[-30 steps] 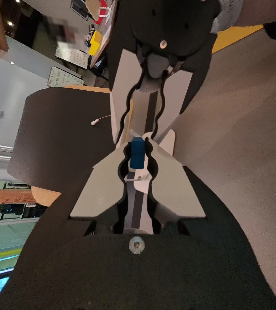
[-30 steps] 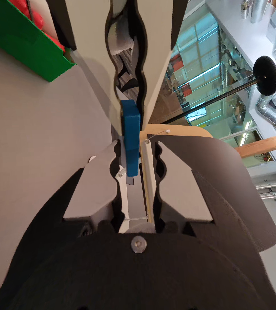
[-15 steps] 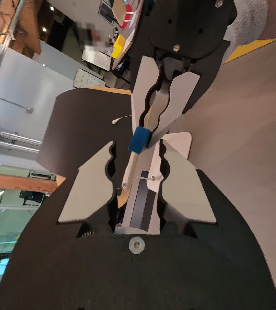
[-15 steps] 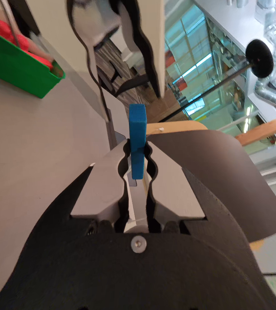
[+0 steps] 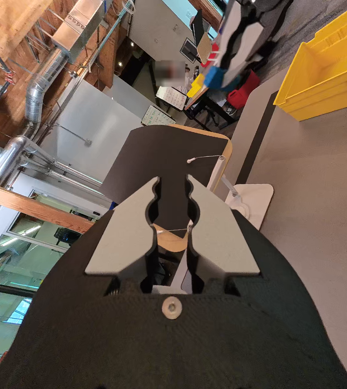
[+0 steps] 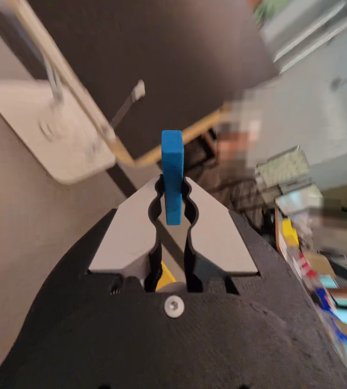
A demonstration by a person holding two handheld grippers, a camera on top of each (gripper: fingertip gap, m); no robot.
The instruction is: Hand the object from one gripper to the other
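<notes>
A blue block (image 6: 172,174) stands upright between the grey fingers of my right gripper (image 6: 172,180), which is shut on its lower half; its top sticks out past the fingertips. My left gripper (image 5: 172,179) is open and empty, its jaws a small gap apart. In the left wrist view the right gripper (image 5: 229,56) shows far off at the top, blurred, with the blue block (image 5: 213,76) at its tip.
A yellow bin (image 5: 324,69) stands on the grey table (image 5: 315,210) at the right. A black panel with a wooden edge (image 5: 164,153) on a white base plate (image 5: 252,202) stands ahead of the left gripper. The right wrist view is motion-blurred. My hands' fingertips stand some 30 cm from each other.
The left gripper let go of the blue block and the right gripper shut on it. The two grippers have drawn far apart, and the right gripper has swung round with the block.
</notes>
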